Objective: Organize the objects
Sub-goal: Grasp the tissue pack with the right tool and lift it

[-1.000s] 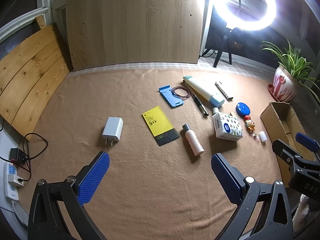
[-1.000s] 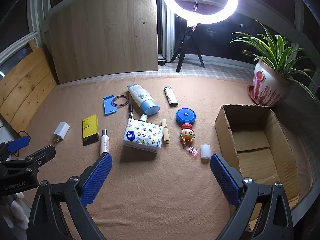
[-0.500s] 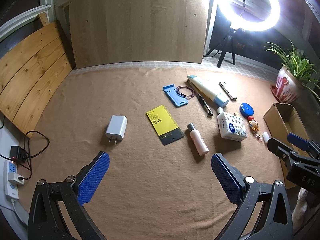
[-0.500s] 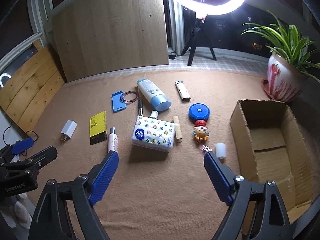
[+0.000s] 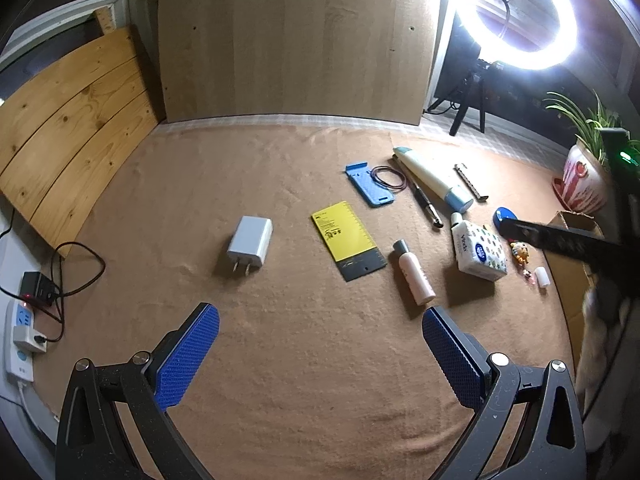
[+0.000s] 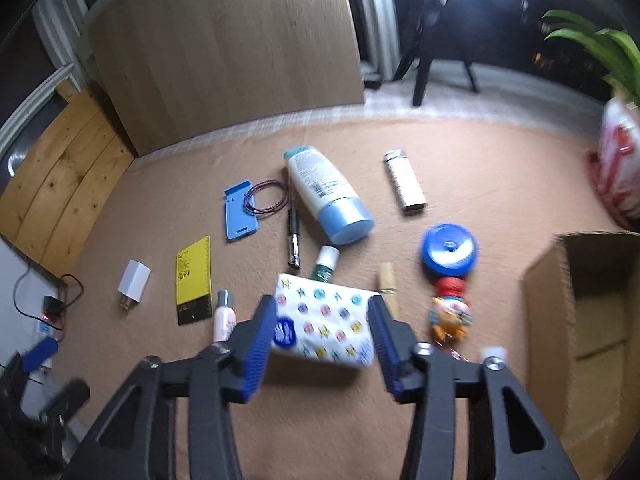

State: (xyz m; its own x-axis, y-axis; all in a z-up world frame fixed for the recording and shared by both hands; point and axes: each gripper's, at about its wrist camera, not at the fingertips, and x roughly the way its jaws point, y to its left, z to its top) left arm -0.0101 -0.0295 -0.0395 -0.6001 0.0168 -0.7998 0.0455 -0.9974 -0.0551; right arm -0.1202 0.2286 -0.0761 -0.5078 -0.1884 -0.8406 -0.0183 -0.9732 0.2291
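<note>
Several small objects lie on a tan blanket. A patterned tissue pack lies between the blue pads of my right gripper, which is open and straddles it; I cannot tell whether the pads touch it. The pack also shows in the left wrist view. My left gripper is open and empty above bare blanket, nearest a white charger, a yellow card and a small pink bottle.
An open cardboard box stands at the right. Near the pack lie a lotion bottle, blue round case, toy figure, pen, blue phone holder and lighter. A power strip sits at the left edge.
My right gripper has moved forward and down to the tissue pack and its jaws have narrowed around it. The left gripper has shifted slightly and stays open.
</note>
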